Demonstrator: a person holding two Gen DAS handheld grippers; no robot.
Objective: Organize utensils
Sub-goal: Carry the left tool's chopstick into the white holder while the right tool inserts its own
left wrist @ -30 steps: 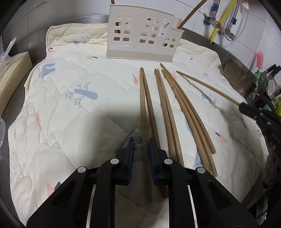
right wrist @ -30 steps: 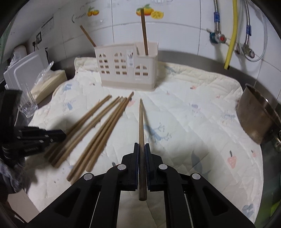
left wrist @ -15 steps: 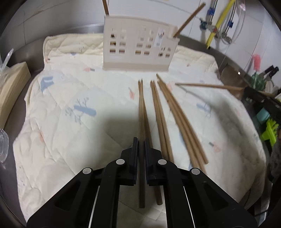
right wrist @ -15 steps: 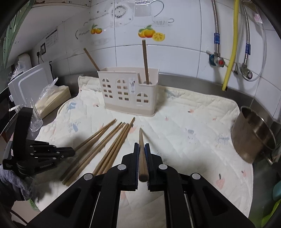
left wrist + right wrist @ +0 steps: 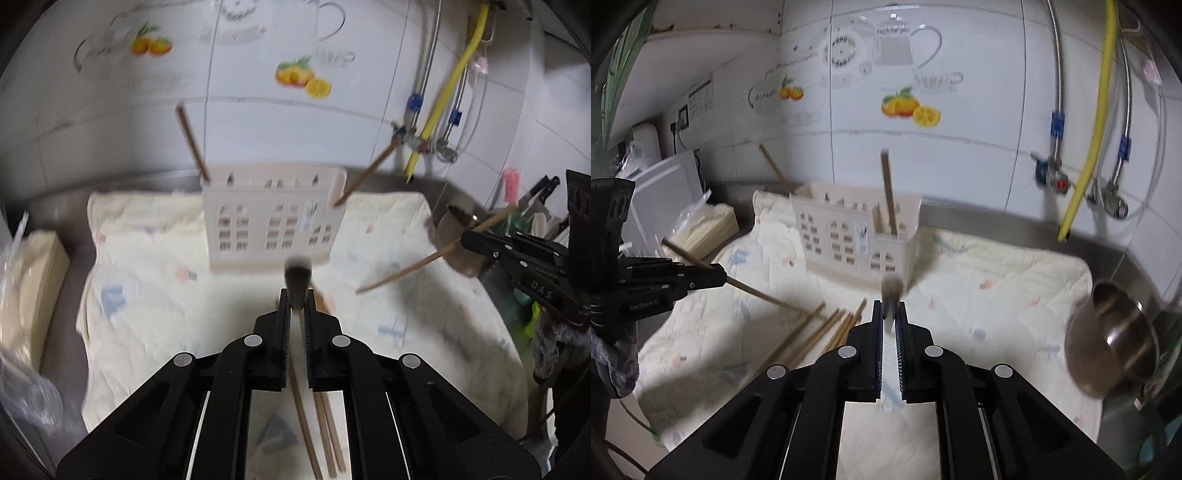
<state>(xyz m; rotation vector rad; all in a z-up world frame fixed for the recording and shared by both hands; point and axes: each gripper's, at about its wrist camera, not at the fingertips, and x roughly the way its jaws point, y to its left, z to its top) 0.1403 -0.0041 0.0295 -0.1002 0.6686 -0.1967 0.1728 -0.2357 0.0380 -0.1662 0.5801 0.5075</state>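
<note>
A cream plastic utensil holder [image 5: 271,225] [image 5: 853,236] stands on the quilted mat with two wooden chopsticks [image 5: 192,142] [image 5: 888,192] sticking out of it. My left gripper [image 5: 296,301] is shut on a wooden chopstick [image 5: 297,280], lifted and seen end-on in front of the holder. My right gripper [image 5: 891,312] is shut on another chopstick [image 5: 892,291], also raised and pointing at the holder. It shows in the left wrist view [image 5: 413,266] at the right. Several chopsticks [image 5: 820,332] [image 5: 325,435] lie on the mat.
The cream quilted mat [image 5: 997,295] covers a steel counter. A steel pot [image 5: 1115,339] sits at the right, a stack of cream packets [image 5: 26,280] and a plastic bag at the left. Pipes and a yellow hose [image 5: 1089,122] hang on the tiled wall.
Both grippers have lifted their chopsticks off the mat and tilted up toward the holder. The left gripper closed on its chopstick within the last second.
</note>
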